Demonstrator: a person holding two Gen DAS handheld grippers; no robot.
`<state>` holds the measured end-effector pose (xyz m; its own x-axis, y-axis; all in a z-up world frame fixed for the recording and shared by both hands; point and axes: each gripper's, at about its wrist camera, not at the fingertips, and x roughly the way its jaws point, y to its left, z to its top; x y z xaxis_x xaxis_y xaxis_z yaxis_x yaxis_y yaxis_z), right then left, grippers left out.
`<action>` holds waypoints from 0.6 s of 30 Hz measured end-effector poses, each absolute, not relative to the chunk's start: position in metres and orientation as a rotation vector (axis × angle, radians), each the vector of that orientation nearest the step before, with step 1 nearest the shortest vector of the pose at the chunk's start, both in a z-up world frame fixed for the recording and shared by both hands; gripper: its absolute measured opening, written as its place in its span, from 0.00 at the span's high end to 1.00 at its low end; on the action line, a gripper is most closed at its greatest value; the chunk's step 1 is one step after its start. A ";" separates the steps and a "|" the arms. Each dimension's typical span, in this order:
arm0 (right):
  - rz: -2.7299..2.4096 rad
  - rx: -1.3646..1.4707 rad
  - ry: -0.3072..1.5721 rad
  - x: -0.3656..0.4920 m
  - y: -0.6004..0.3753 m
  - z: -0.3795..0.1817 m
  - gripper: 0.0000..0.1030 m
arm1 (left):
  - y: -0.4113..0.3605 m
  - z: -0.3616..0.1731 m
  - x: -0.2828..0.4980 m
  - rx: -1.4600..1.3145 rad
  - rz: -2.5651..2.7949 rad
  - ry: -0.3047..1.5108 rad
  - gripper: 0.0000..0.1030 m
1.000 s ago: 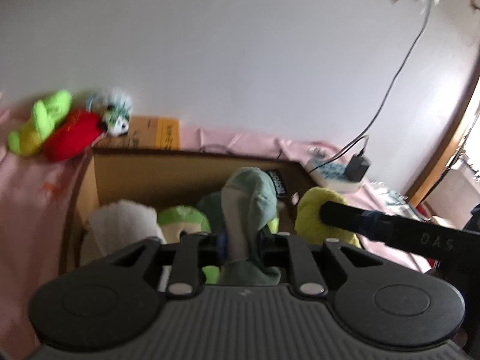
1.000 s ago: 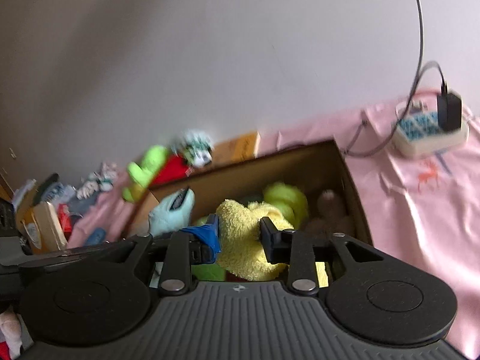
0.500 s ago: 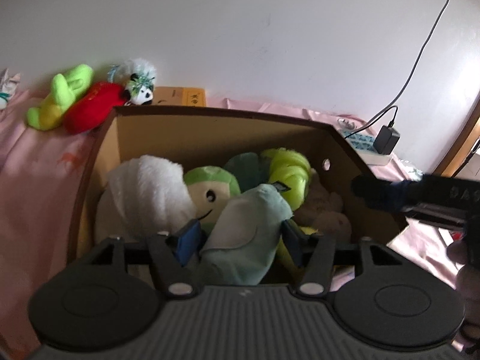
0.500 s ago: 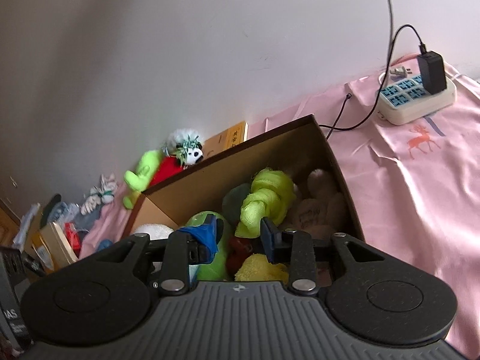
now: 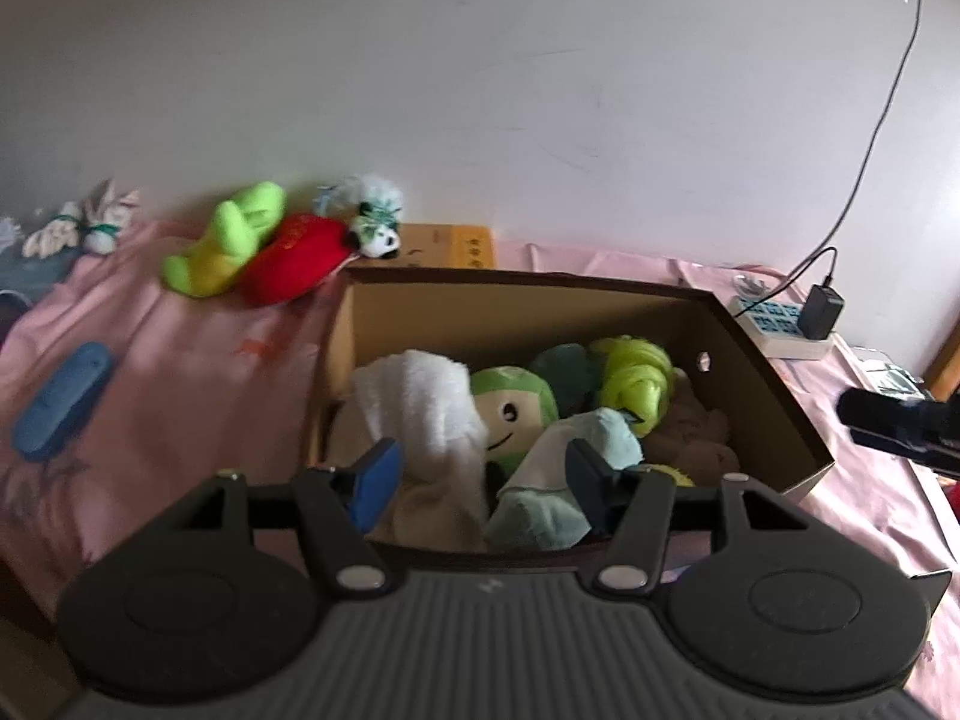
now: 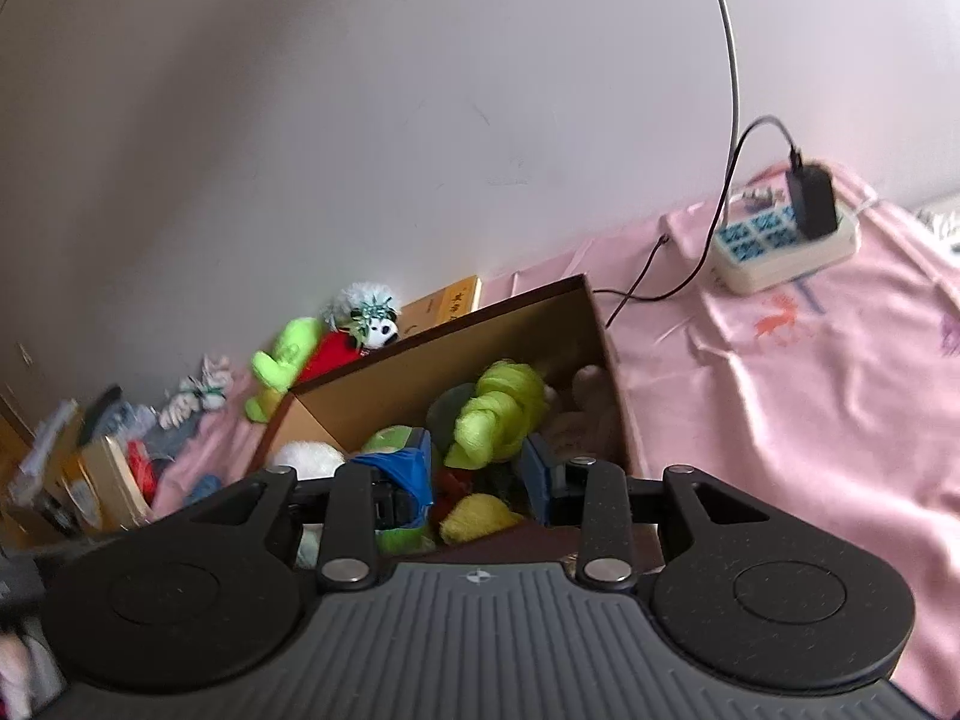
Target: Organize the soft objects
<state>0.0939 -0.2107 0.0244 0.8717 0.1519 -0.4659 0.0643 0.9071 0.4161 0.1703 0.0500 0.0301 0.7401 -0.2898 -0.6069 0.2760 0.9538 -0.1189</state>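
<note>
both grippers hovering over the cardboard box (image 5: 762,372) stuffed with plushies, left gripper (image 5: 480,477) fingers spread wide, pale teal plush (image 5: 564,468) lying loose between them, right gripper (image 6: 477,474) fingers apart, holding nothing

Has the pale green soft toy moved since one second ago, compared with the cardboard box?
Yes. The pale green soft toy went down from above the cardboard box rim into it, released.
</note>
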 end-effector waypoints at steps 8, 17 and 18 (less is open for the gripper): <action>0.089 0.332 0.544 0.073 -0.210 0.031 0.83 | 0.033 0.041 0.144 0.020 -0.193 0.687 0.39; 0.095 0.287 0.570 0.056 -0.215 0.032 0.82 | 0.007 0.039 0.127 0.071 -0.060 0.746 0.38; 0.099 0.284 0.570 0.055 -0.217 0.032 0.82 | 0.004 0.039 0.125 0.081 -0.045 0.748 0.38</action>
<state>0.0547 -0.2169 0.0317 0.8383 0.1705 -0.5179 -0.0141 0.9563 0.2920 0.1250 0.0038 0.0391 0.7324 -0.0121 -0.6807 0.0702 0.9959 0.0578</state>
